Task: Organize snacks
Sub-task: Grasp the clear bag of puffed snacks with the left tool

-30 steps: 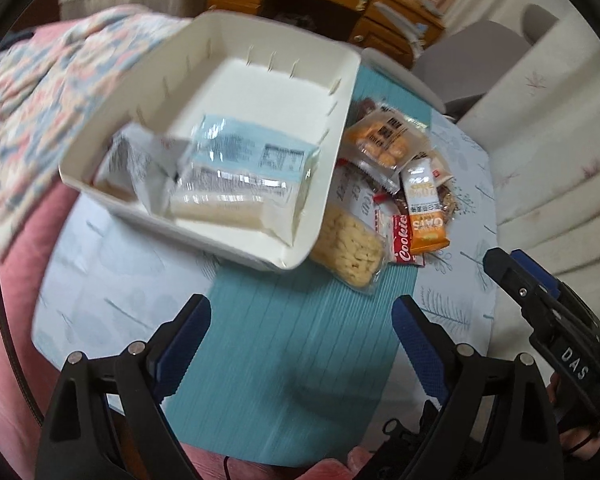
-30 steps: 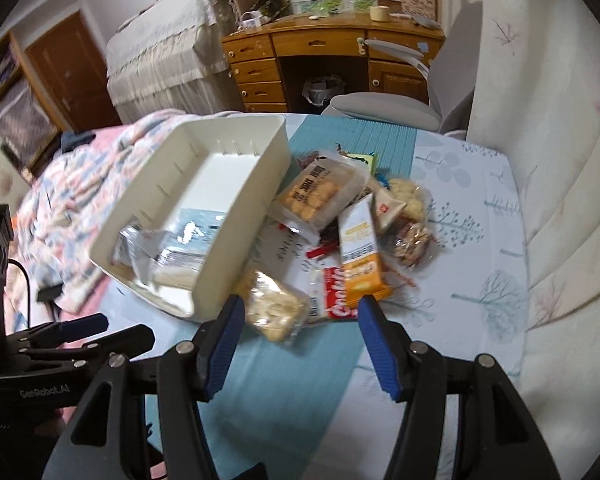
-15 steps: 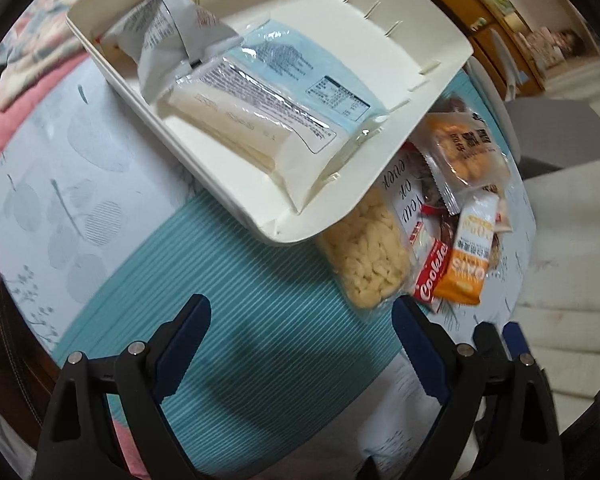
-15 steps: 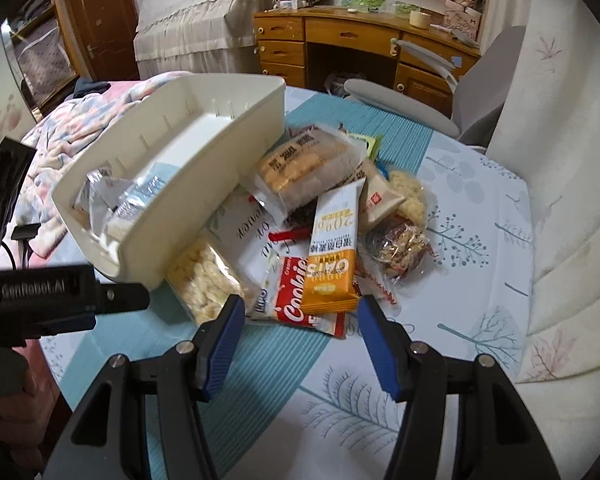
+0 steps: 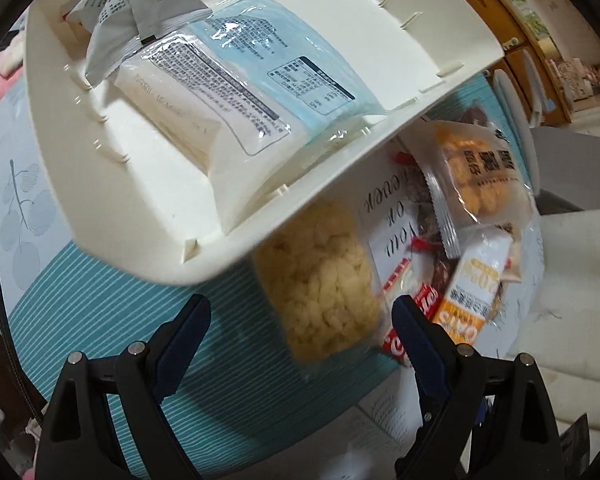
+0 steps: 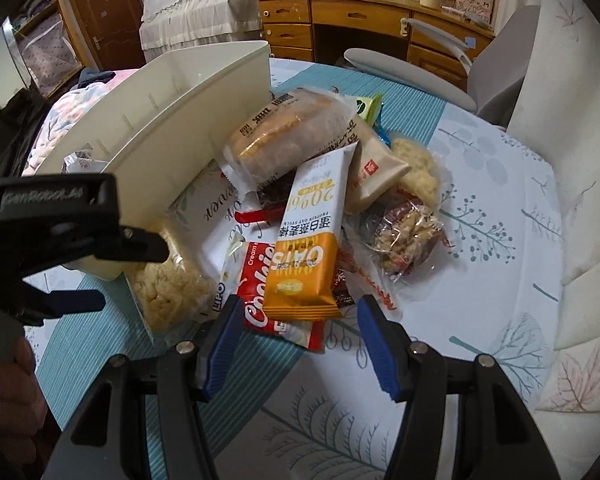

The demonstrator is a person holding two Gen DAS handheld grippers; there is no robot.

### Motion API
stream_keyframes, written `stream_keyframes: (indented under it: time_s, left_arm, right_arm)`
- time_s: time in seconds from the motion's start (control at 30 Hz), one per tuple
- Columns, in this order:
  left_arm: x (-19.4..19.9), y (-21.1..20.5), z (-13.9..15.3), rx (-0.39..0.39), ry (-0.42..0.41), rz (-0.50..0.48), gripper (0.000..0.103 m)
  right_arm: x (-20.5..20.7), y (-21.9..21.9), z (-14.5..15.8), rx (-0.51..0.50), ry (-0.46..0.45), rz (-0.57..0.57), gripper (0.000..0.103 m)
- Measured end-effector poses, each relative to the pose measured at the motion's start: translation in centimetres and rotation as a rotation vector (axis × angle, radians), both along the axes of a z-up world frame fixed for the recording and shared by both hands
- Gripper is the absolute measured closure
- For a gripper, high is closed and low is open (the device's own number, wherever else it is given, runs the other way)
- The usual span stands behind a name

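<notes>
1. Left wrist view: cream plastic bin (image 5: 100, 184) on bench, holding blue-and-clear packet (image 5: 236, 92); left gripper (image 5: 300, 328) open, empty.
2. Right wrist view: orange oat bar (image 6: 308, 252) atop snack pile; right gripper (image 6: 296, 320) open, empty.

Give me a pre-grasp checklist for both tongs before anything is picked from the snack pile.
1. Left tongs open and empty: ok, nothing between the blue pads.
2. Right tongs open and empty: ok.
3. Left target lined up: ok, the clear bag of pale puffed snacks lies just ahead of the tongs.
4. Right target lined up: ok, the orange oat bar lies ahead, on top of the red cookie pack.
5. Room in the white bin: ok, it holds a blue-and-white packet and a grey packet, with bare floor left.
6. Puffed snack bag free to lift: cannot tell, its far end runs under the bin's edge.
</notes>
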State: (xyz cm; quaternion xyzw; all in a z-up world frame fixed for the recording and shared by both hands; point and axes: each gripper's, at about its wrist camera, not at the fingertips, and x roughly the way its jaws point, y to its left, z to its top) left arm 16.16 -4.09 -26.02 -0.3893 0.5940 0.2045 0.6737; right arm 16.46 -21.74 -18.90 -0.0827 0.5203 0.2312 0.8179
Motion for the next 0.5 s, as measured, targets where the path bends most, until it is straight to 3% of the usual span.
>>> stream_keyframes:
  time_s: [0.17,0.3,0.5]
  left_arm:
    - [1.8,-0.2,-1.4,0.007,0.046,0.035,0.012]
    - [2.6,0.1,-2.5,0.003,0.088,0.045,0.012]
    - [3.8,0.1,-3.1,0.004,0.091,0.047,0.012]
  right_arm:
    - [0.6,0.3,-0.5,0.038,0.007,0.029,0.047]
    - [0.8,0.8,-1.2,0.042,0.02,0.057,0.056]
    - [1.2,0.9,-1.8,0.052,0.029,0.045,0.064]
